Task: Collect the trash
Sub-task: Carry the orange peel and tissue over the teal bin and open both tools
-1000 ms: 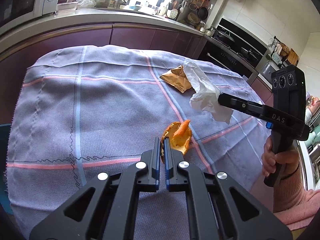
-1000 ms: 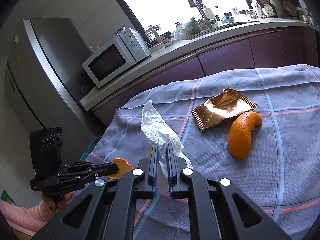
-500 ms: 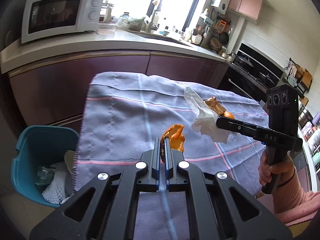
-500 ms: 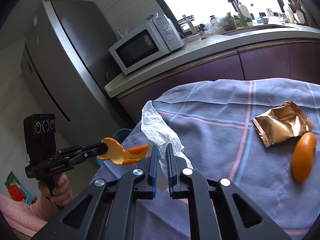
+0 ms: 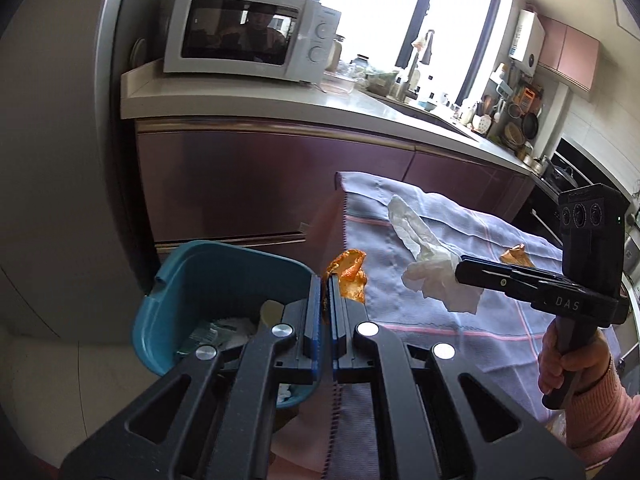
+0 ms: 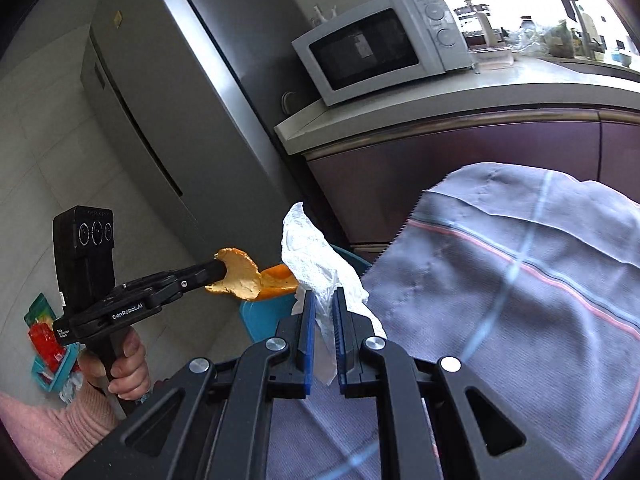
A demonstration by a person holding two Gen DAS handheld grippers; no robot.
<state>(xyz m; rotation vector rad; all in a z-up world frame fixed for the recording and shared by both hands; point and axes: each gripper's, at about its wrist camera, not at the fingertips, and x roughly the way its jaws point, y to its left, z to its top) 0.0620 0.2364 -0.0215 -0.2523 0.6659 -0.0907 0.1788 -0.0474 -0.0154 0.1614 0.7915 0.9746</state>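
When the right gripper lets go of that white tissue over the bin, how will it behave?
Probably limp and very light: the tissue droops in crumpled folds either side of the right gripper. It may drift or cling to the fingers rather than drop cleanly, so release well over the teal bin.

- Our left wrist view looks forward and down along its jaws, close over the teal bin (image 5: 224,276) — microwave (image 5: 248,32) behind.
- Our right wrist view looks leftward along its jaws.
- Both share the microwave, bin and cloth-covered desk (image 6: 520,280) edge.
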